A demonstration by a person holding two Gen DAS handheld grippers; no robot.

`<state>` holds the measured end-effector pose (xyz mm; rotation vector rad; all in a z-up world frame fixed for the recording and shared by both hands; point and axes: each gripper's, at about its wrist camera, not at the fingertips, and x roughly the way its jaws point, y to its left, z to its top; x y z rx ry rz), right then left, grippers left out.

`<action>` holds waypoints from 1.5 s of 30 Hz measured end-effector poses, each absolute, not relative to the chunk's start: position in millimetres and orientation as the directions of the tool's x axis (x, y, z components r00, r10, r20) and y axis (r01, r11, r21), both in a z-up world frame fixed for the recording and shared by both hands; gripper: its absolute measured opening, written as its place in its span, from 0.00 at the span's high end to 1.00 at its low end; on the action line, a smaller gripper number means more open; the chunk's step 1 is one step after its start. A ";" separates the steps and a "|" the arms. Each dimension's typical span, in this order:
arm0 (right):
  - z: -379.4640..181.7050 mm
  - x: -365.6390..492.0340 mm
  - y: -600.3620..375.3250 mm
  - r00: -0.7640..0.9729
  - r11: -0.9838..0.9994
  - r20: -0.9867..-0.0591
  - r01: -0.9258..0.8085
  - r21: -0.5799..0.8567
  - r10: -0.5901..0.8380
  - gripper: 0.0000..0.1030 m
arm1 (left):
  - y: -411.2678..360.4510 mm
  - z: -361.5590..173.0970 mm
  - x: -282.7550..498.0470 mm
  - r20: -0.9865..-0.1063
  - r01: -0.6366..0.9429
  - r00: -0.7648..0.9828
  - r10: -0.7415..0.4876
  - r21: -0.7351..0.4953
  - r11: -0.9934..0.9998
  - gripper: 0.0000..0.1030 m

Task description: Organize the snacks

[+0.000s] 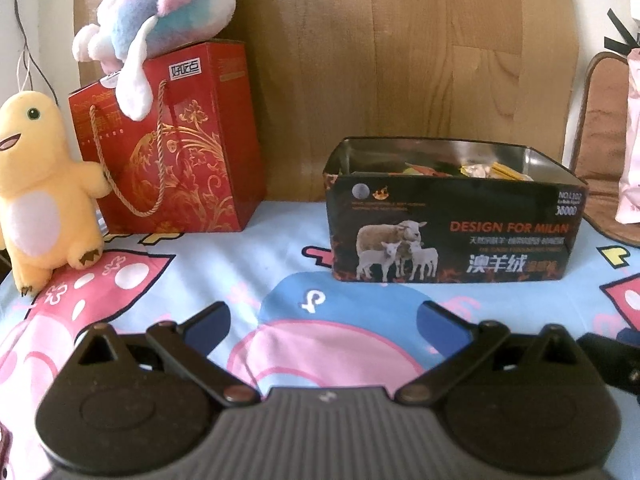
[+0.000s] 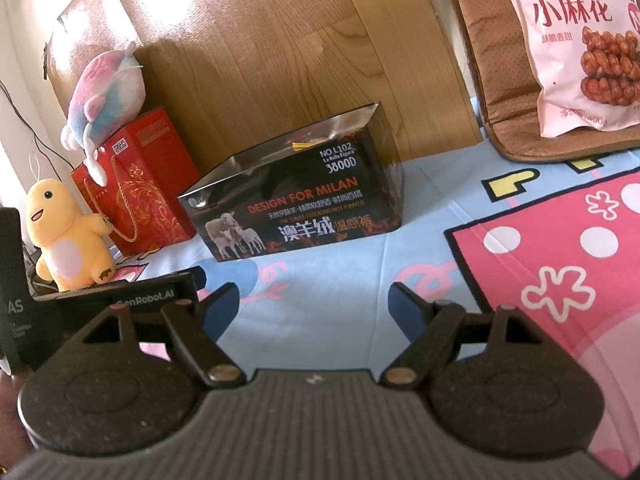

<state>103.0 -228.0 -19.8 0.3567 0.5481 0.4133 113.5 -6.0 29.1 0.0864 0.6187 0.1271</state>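
A black open-topped tin with sheep pictures (image 1: 452, 232) stands on the cartoon-print cloth, with several wrapped snacks (image 1: 476, 170) inside. It also shows in the right wrist view (image 2: 296, 208), a yellow wrapper visible inside. A pink snack bag with twisted dough pictures (image 2: 580, 44) leans on a brown cushion at the far right; its edge shows in the left wrist view (image 1: 630, 136). My left gripper (image 1: 324, 322) is open and empty, in front of the tin. My right gripper (image 2: 312, 306) is open and empty, in front and to the right of the tin.
A red gift bag (image 1: 172, 140) stands left of the tin with a pastel plush (image 1: 168, 12) on top and a yellow plush (image 1: 44, 184) beside it. A wooden board (image 1: 380, 52) backs the scene. The brown cushion (image 2: 492, 72) lies at the far right.
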 end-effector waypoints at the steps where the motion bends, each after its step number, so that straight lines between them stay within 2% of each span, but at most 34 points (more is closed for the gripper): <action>1: -19.8 102.9 -227.8 0.776 0.858 -0.425 -0.280 0.430 0.466 0.19 | -6.4 29.1 113.1 -0.571 -0.097 0.807 0.150 0.122 0.988 0.00; 8: -20.0 103.4 -228.4 0.775 0.857 -0.425 -0.281 0.432 0.468 0.19 | -8.9 28.8 113.1 -0.557 -0.121 0.807 0.195 0.167 0.978 0.00; 18: -20.1 103.5 -228.2 0.775 0.857 -0.425 -0.281 0.432 0.468 0.19 | -9.7 28.3 113.9 -0.573 -0.101 0.799 0.181 0.169 0.981 0.00; 26: -19.9 103.5 -228.2 0.775 0.857 -0.424 -0.280 0.432 0.468 0.18 | -12.8 33.2 108.7 -0.501 -0.146 0.828 0.252 0.242 0.959 0.00; 45: -18.6 103.5 -227.9 0.777 0.853 -0.413 -0.295 0.430 0.476 0.18 | -10.6 30.7 112.8 -0.538 -0.140 0.807 0.244 0.227 0.964 0.00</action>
